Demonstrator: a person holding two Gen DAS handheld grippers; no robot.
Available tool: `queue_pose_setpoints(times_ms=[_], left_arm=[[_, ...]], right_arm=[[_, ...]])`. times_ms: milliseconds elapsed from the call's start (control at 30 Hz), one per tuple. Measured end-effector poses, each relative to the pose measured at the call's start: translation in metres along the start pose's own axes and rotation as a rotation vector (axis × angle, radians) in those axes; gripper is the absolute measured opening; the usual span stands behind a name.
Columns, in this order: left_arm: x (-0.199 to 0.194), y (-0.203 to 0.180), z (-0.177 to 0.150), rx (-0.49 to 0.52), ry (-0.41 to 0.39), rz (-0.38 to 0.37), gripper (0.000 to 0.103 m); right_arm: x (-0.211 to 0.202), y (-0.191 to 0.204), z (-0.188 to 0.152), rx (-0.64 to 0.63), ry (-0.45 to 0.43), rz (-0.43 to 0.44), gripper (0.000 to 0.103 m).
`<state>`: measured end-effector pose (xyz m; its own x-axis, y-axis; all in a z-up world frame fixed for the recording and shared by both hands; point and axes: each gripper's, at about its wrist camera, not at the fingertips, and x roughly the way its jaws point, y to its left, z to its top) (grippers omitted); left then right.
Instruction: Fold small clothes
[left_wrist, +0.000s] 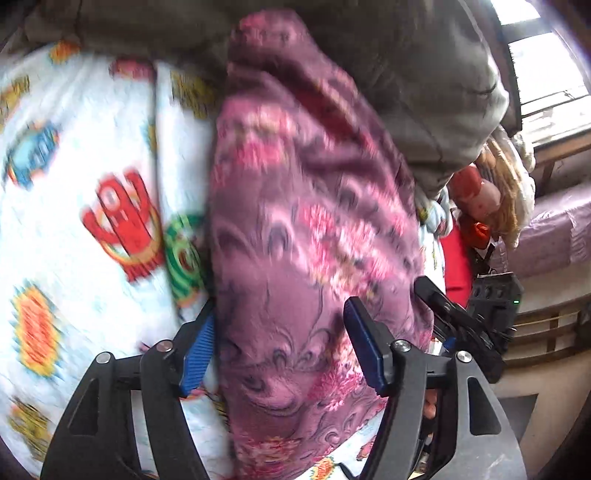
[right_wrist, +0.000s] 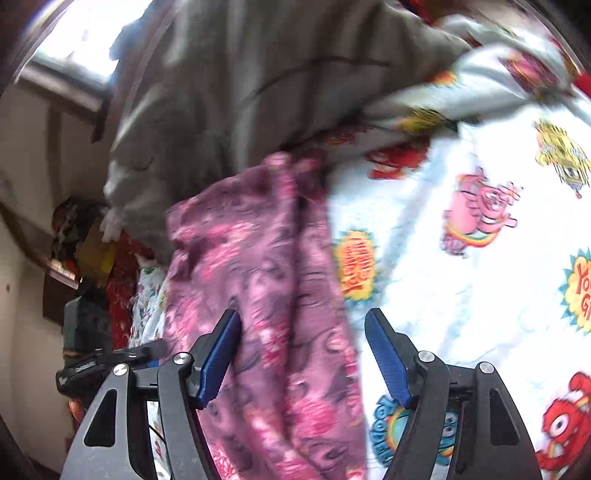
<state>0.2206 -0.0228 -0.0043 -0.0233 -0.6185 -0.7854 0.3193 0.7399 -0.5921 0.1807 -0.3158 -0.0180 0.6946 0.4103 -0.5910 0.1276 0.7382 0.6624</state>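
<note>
The left hand-held gripper (left_wrist: 282, 345) stood wide open, its blue pads straddling the purple-and-pink floral cloth garment (left_wrist: 295, 229) without pressing it. The right hand-held gripper (right_wrist: 303, 354) gaped equally wide around the same garment's fold, gripping nothing. The garment lay on a white cartoon-printed bedsheet (right_wrist: 461, 258), a grey blanket (right_wrist: 258, 74) at twelve o'clock.

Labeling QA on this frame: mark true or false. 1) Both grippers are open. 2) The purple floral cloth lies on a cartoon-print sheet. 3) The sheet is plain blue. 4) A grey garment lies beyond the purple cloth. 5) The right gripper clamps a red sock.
1) True: left gripper and right gripper stand open.
2) True: purple floral cloth on cartoon-print sheet.
3) False: white with colourful cartoons.
4) True: grey garment.
5) False: it clamps nothing; purple cloth lies between its open fingers.
</note>
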Motion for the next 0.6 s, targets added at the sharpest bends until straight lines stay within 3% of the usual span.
queue_pose_setpoints(times_ms=[33,67,100,167,200,267,433,600], left_arm=[[0.001,-0.003,-0.002,-0.002,-0.009,0.01,0.065],[-0.001,-0.007,-0.004,0.008,-0.028,0.037,0.059],[-0.004,-0.009,-0.005,0.017,-0.038,0.057,0.042],[-0.004,-0.019,-0.005,0.025,-0.059,0.085,0.028],[-0.01,-0.018,-0.007,0.023,-0.071,0.083,0.025],[-0.02,-0.027,-0.012,0.048,-0.094,0.1,0.023],[-0.049,-0.059,-0.031,0.145,-0.167,0.15,0.022],[-0.095,-0.062,-0.055,0.179,-0.226,0.167,0.022]], right_arm=[[0.006,0.006,-0.002,-0.01,0.046,0.055,0.072],[0.01,0.013,-0.003,-0.03,0.073,0.065,0.068],[0.015,0.024,-0.005,-0.087,0.079,0.001,0.065],[0.019,0.038,-0.009,-0.158,0.074,-0.087,0.045],[0.016,0.041,-0.01,-0.154,0.058,-0.092,0.038],[0.008,0.045,-0.009,-0.145,0.022,-0.093,0.028],[-0.018,0.074,-0.023,-0.212,-0.036,-0.149,0.027],[-0.047,0.103,-0.04,-0.25,-0.077,-0.121,0.026]])
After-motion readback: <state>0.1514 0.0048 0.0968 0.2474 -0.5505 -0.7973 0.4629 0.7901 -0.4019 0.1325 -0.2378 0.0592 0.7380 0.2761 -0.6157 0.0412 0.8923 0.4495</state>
